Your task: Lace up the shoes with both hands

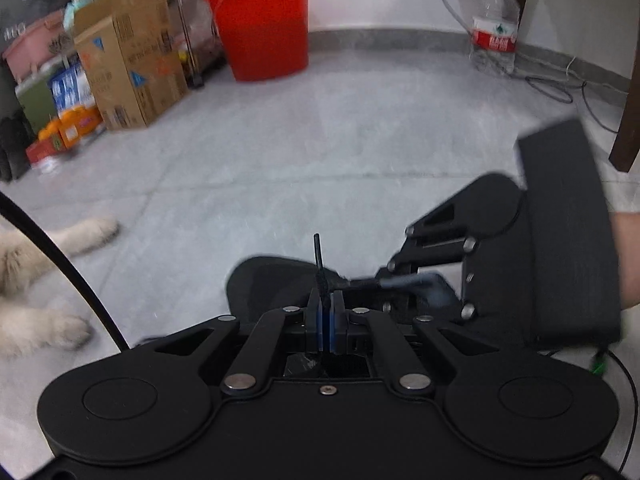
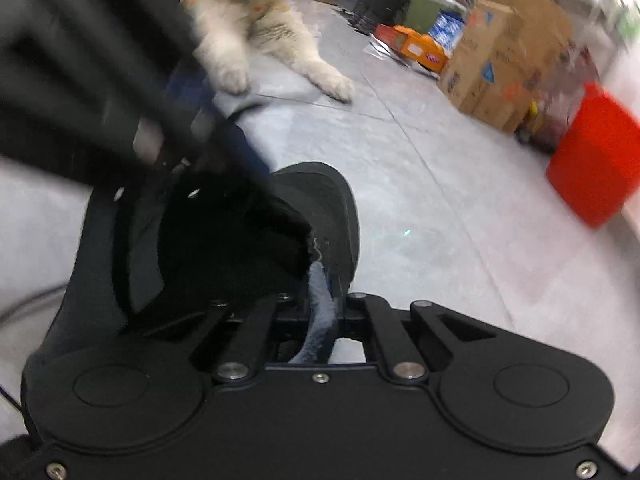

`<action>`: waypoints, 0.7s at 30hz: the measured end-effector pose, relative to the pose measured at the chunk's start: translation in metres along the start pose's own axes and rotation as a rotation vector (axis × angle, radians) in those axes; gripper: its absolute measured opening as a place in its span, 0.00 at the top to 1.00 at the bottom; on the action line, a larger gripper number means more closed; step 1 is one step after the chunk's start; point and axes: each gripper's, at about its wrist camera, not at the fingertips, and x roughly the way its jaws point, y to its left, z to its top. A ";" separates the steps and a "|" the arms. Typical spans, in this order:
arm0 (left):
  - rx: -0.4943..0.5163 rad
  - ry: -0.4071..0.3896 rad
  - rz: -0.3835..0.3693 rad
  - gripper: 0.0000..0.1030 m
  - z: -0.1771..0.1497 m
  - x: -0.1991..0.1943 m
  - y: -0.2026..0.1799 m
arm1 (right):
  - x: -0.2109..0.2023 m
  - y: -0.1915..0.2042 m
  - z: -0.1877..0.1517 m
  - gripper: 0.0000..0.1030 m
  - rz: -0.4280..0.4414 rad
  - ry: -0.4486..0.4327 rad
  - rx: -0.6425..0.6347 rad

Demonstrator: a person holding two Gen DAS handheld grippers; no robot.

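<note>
A black shoe (image 1: pixel 272 280) lies on the grey floor just beyond my left gripper (image 1: pixel 325 300), which is shut on the black lace; the lace tip (image 1: pixel 317 252) stands up above the closed pads. My right gripper (image 1: pixel 420 282) comes in from the right, close to the left one. In the right wrist view the right gripper (image 2: pixel 326 300) is shut on the shoe's blue-grey tongue edge (image 2: pixel 320 304), with the shoe opening (image 2: pixel 224 248) to its left and the toe (image 2: pixel 320 196) ahead. The left gripper body (image 2: pixel 100 80) is blurred at upper left.
A cream dog lies on the floor, paws (image 1: pixel 60 240) left of the shoe and facing it (image 2: pixel 260 20). Cardboard boxes (image 1: pixel 128 68), a red bucket (image 1: pixel 264 28), a water bottle (image 1: pixel 496 28), cables (image 1: pixel 560 88) and a dark table leg (image 1: pixel 632 80) line the walls.
</note>
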 end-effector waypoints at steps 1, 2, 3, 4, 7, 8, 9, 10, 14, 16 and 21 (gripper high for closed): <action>-0.017 0.027 -0.007 0.97 0.001 0.007 0.001 | 0.000 -0.003 0.000 0.96 0.011 0.000 0.020; -0.018 0.051 -0.015 0.97 0.003 0.012 0.000 | -0.001 -0.006 0.000 0.96 0.022 0.001 0.041; -0.010 0.061 -0.018 0.97 0.005 0.015 -0.001 | -0.001 -0.009 0.000 0.96 0.034 0.001 0.061; 0.015 0.078 -0.025 0.97 0.008 0.019 -0.004 | -0.002 -0.012 -0.001 0.96 0.045 0.001 0.081; 0.021 0.116 -0.067 0.97 0.017 0.029 -0.009 | -0.002 -0.020 -0.001 0.95 0.070 0.006 0.129; 0.004 0.141 -0.068 0.97 0.017 0.034 -0.008 | -0.002 -0.022 -0.001 0.96 0.076 0.008 0.140; -0.020 0.170 -0.065 0.97 0.017 0.041 -0.007 | -0.002 -0.023 -0.001 0.96 0.078 0.008 0.144; -0.044 0.199 -0.061 0.97 0.016 0.047 -0.006 | -0.003 -0.022 -0.002 0.96 0.078 0.007 0.140; -0.133 0.228 -0.092 0.97 0.014 0.053 0.007 | -0.001 -0.028 0.000 0.96 0.101 0.012 0.176; -0.158 0.237 -0.102 0.97 0.014 0.054 0.010 | 0.000 -0.031 0.000 0.96 0.107 0.011 0.183; -0.185 0.268 -0.103 0.97 0.015 0.059 0.017 | 0.000 -0.038 -0.001 0.96 0.130 0.009 0.218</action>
